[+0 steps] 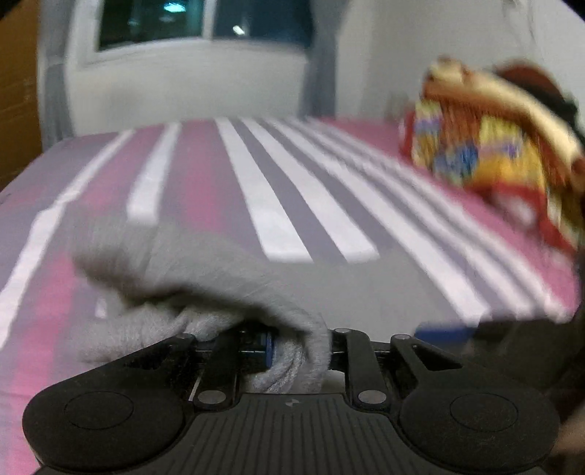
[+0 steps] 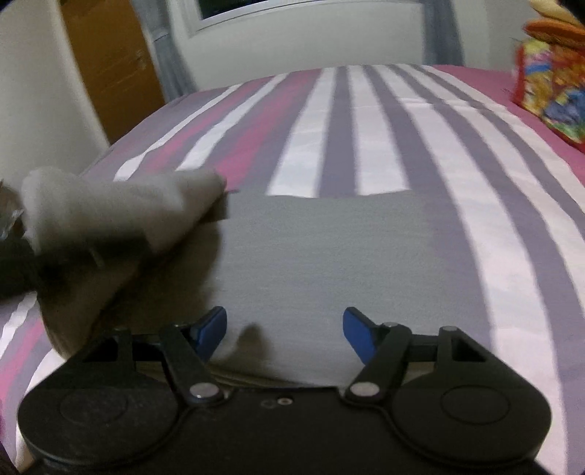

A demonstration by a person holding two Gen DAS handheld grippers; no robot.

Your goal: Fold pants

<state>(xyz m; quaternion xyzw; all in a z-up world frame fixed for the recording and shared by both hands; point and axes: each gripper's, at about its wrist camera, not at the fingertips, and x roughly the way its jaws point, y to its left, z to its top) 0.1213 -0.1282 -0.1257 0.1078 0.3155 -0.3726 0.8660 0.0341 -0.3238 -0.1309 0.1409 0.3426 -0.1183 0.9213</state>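
Observation:
The grey pants (image 2: 321,255) lie flat on the striped bed sheet (image 2: 365,120). My left gripper (image 1: 268,350) is shut on a bunched edge of the pants (image 1: 204,277) and holds it lifted above the bed; its blue pads are mostly hidden by the fabric. In the right wrist view that lifted fold (image 2: 120,208) hangs at the left, blurred. My right gripper (image 2: 285,329) is open, its blue fingertips (image 2: 212,325) spread over the near edge of the flat pants, holding nothing.
A colourful red and yellow cushion or bundle (image 1: 493,146) lies at the bed's far right, also seen in the right wrist view (image 2: 552,84). A white wall with a window (image 1: 204,22) is behind the bed. A brown wooden door (image 2: 109,62) stands at the left.

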